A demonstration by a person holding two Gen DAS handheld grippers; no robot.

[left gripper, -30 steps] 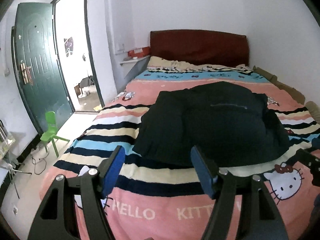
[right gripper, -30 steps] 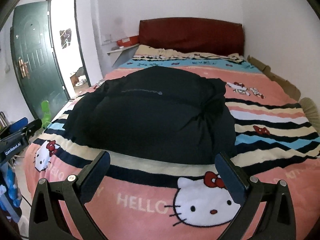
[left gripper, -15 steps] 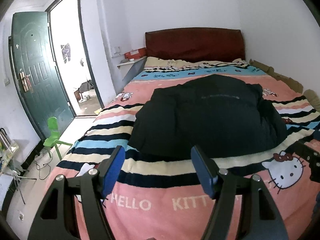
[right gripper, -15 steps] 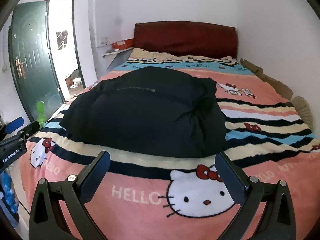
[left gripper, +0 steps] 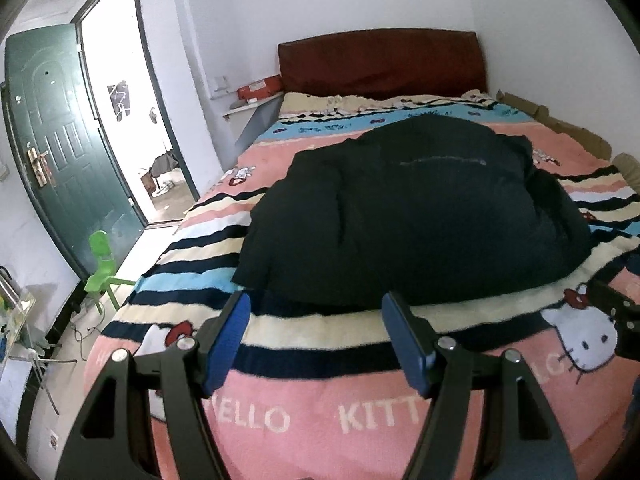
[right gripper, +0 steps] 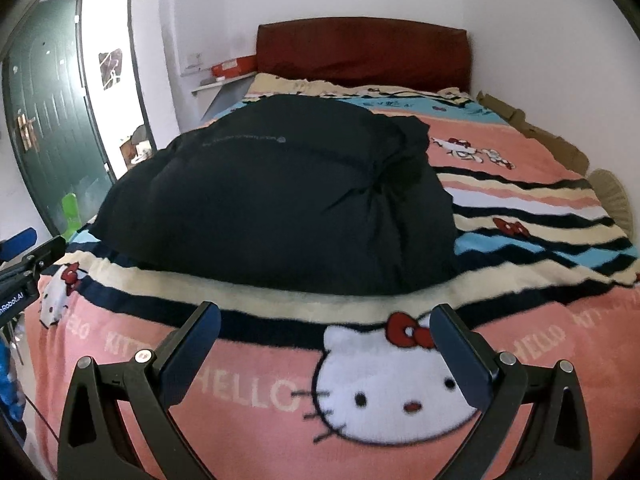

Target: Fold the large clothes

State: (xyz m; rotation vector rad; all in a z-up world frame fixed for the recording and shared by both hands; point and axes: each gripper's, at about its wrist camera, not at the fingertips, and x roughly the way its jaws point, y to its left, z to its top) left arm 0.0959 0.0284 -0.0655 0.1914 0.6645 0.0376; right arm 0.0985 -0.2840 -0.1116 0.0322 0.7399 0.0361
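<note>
A bulky black jacket lay heaped in the middle of the bed, on a pink striped blanket printed with cartoon cats. The left gripper hung above the near end of the blanket, its blue-padded fingers spread wide and empty, just short of the jacket's near edge. The right gripper hung over the cat face at the near end, its dark fingers also wide apart and holding nothing, clear of the garment. A dark red headboard stood at the far end against the white wall. On the left, a green door stood open, with a small green chair beside it on the floor.
</note>
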